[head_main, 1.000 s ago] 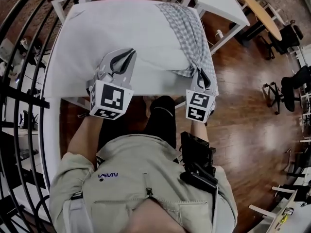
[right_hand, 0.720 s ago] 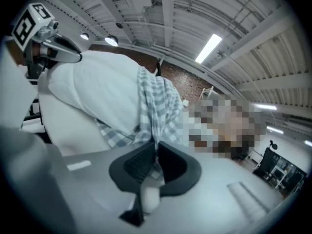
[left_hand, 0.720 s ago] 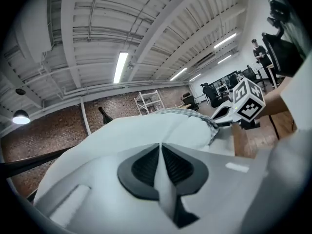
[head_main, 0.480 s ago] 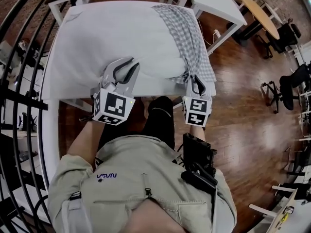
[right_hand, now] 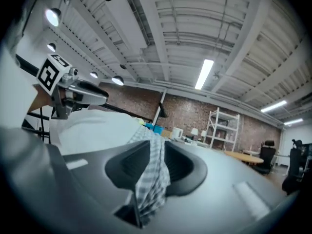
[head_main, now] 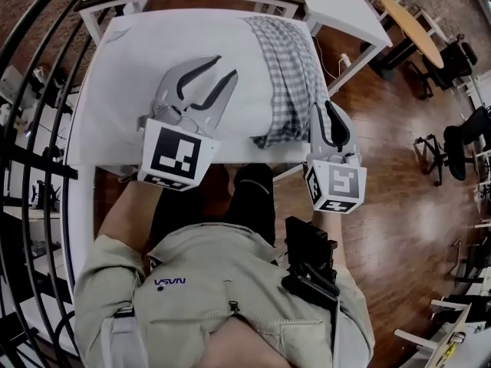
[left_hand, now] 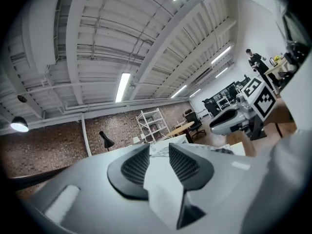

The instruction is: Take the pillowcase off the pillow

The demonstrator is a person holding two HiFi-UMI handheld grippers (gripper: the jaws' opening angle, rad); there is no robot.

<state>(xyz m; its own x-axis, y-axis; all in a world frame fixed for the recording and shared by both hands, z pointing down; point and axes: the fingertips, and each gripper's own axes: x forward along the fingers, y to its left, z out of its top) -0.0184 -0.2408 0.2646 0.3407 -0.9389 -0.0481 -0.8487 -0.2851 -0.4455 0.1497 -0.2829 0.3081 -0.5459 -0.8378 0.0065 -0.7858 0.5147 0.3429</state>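
A white pillow [head_main: 153,52] lies across the white table [head_main: 80,158]. A grey checkered pillowcase [head_main: 288,67] is bunched over the pillow's right end. My left gripper [head_main: 224,67] is raised above the pillow's front. Its jaws have just been opening and stand apart, with a fold of white pillow fabric [left_hand: 163,189] loose between them. My right gripper [head_main: 324,107] is at the pillow's front right corner. Its jaws have also just been opening, and a strip of the checkered pillowcase [right_hand: 153,179] hangs between the pads without being pinched.
A second white table [head_main: 345,6] and a round wooden table [head_main: 414,21] stand at the back right. A black railing [head_main: 31,129] runs along the left. An office chair [head_main: 464,140] stands on the wooden floor at the right. The person's legs are against the table's front edge.
Both grippers have risen from the pillow's front edge and their jaws have spread. The pillowcase's front end has shifted left and slackened on the pillow.
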